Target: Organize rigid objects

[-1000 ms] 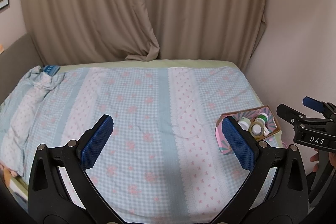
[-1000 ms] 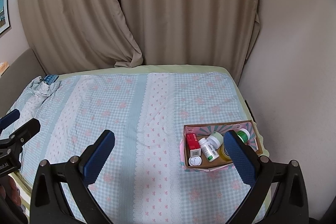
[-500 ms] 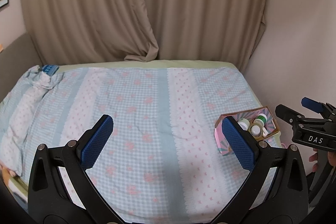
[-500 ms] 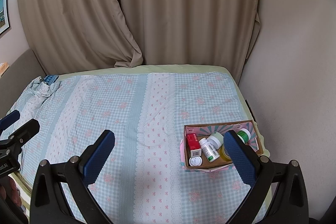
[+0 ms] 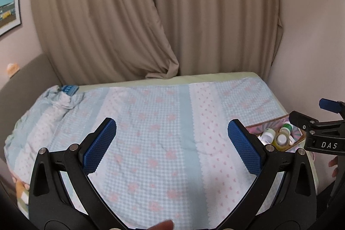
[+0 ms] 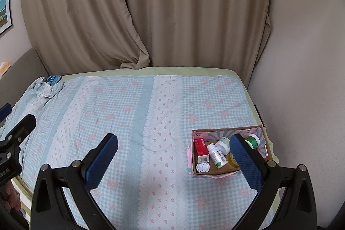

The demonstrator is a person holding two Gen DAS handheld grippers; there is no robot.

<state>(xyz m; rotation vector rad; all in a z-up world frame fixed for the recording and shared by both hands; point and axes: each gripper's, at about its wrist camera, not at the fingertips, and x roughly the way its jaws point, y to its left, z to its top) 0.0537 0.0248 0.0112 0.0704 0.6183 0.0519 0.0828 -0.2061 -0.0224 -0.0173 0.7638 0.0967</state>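
A small cardboard box (image 6: 198,172) with pink patterned sides sits on the bed near its right edge. It holds a red carton (image 6: 201,149), a white pill bottle (image 6: 216,155), a green-capped bottle (image 6: 252,140) and several other small containers. The box also shows in the left wrist view (image 5: 267,125). My right gripper (image 6: 173,156) is open and empty above the bed, its right finger in front of the box. My left gripper (image 5: 172,144) is open and empty over the middle of the bed, left of the box.
The bed (image 6: 133,113) has a light blue checked cover with pink flowers. A crumpled cover corner and a blue packet (image 6: 54,79) lie at the far left. Beige curtains (image 6: 172,14) hang behind. A wall (image 6: 301,79) runs close along the right side.
Both grippers stay open and nearly still. The left wrist view has tilted up a little and shifted slightly, so the box sits further right in it.
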